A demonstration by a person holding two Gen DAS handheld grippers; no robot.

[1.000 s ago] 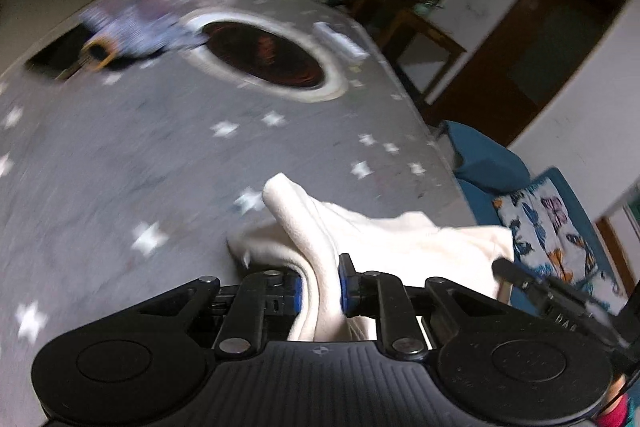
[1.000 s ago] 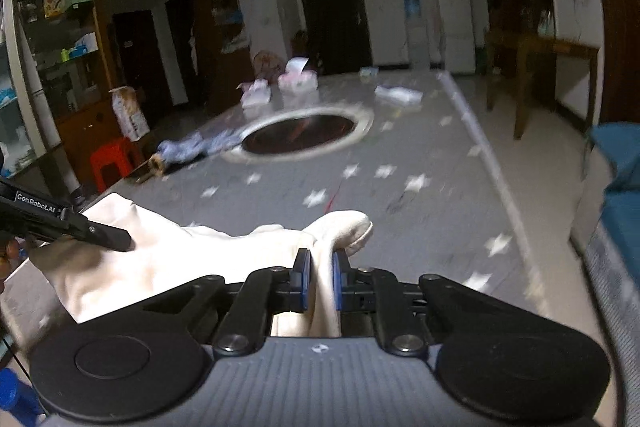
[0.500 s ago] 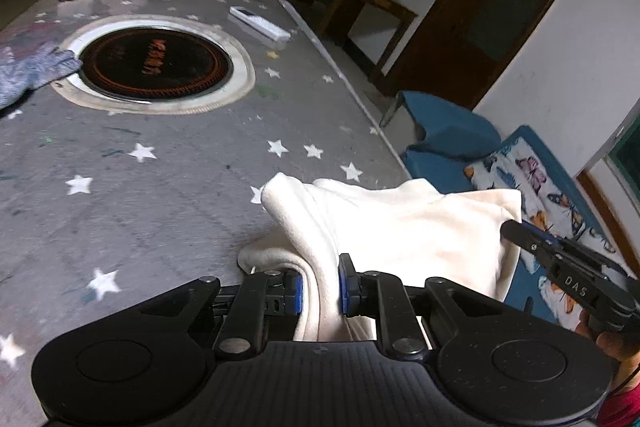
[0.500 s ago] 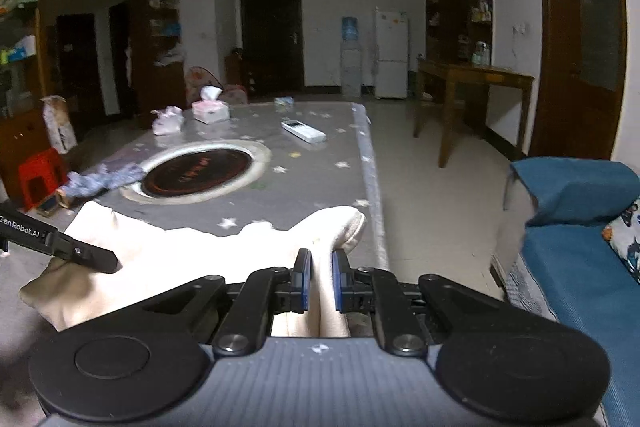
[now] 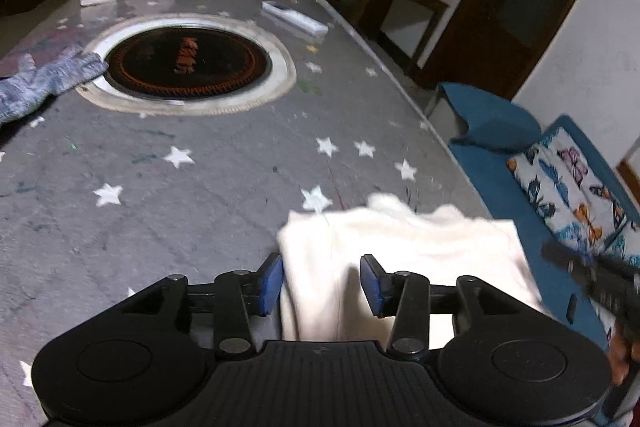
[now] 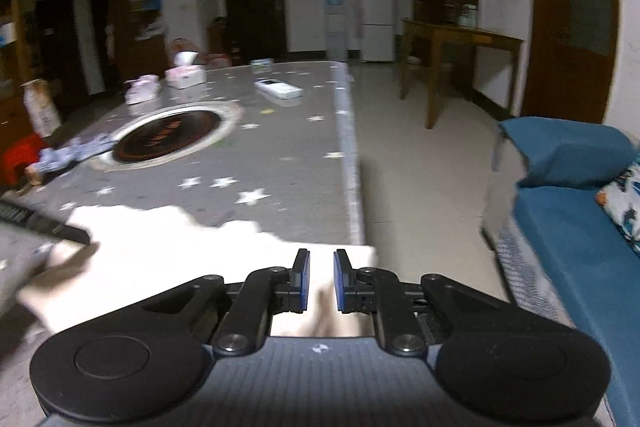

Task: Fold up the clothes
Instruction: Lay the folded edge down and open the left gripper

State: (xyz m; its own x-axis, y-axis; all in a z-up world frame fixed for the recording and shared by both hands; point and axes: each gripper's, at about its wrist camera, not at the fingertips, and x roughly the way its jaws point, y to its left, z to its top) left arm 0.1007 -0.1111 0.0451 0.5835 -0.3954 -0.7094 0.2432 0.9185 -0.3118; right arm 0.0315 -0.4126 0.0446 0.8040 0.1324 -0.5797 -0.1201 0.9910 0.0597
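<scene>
Both fingers (image 5: 276, 281) spread; cream garment (image 5: 404, 251) lies lengthwise along table edge (image 6: 352, 187).

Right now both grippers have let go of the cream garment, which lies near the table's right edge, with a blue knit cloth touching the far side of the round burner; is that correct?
Not quite: the blue knit cloth lies at the round burner's left side, as the left wrist view shows. The rest holds: left gripper and right gripper are open, and the cream garment lies by the table's right edge.

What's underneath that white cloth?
The white cloth lies on the grey star-patterned table, which shows around it. Whatever sits directly beneath the cloth is covered and cannot be seen.
</scene>
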